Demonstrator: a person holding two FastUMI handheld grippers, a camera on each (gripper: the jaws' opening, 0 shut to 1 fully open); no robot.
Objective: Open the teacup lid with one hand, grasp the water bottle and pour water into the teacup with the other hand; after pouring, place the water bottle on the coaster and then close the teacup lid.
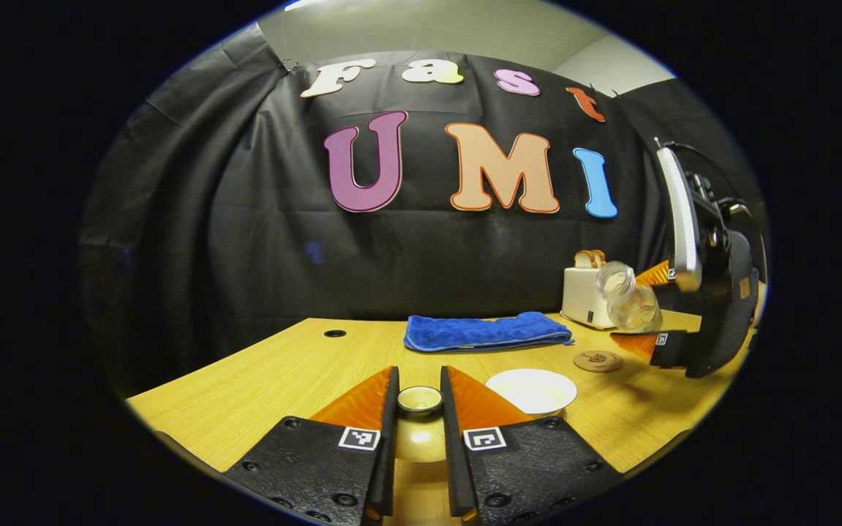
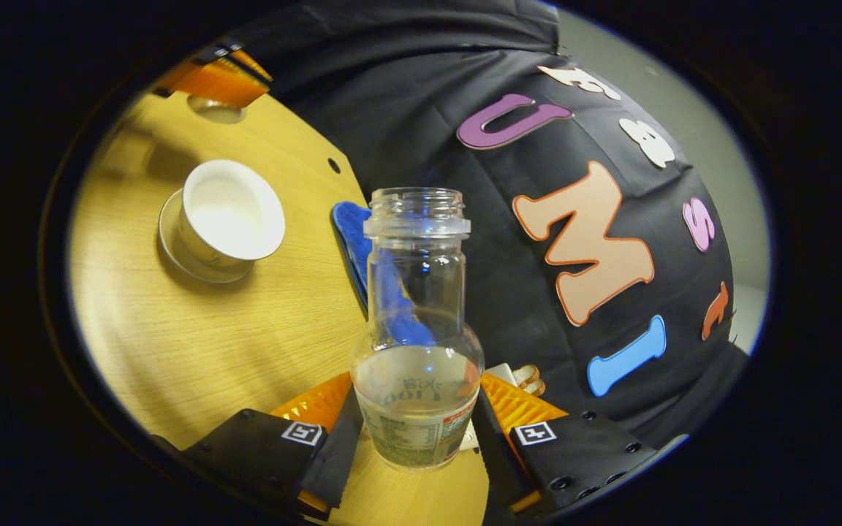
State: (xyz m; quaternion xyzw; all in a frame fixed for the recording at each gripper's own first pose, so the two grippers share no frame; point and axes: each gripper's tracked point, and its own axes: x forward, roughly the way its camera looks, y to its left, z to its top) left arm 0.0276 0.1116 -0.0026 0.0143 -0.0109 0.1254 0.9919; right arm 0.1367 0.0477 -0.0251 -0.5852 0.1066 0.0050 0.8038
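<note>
Right gripper [image 2: 415,409] jaws pinch the water bottle [image 2: 417,329] low on its fat lower body, both fingers pressed to the glass; bottle is cap-less, clear, with a little water in the bottom. Seen from the left gripper view it's tilted in the air, mouth toward the teacup [image 1: 531,391]. Glass looks rigid, slick and breakable, light at this fill, so a firm hold on the wide belly seems right; the neck would be a worse lever. Left gripper [image 1: 419,409] jaws sit close around the lid [image 1: 420,399], taking it by its small knob; contact on both sides can't be confirmed. Lid is likely ceramic, light, chippable, with the knob the only sensible hold. Teacup stands open on its saucer [image 2: 172,245] on the surface [image 1: 282,372]. Coaster [image 1: 598,360] lies bare just beyond, near the blue towel [image 1: 487,331] and the toaster [image 1: 583,296].
</note>
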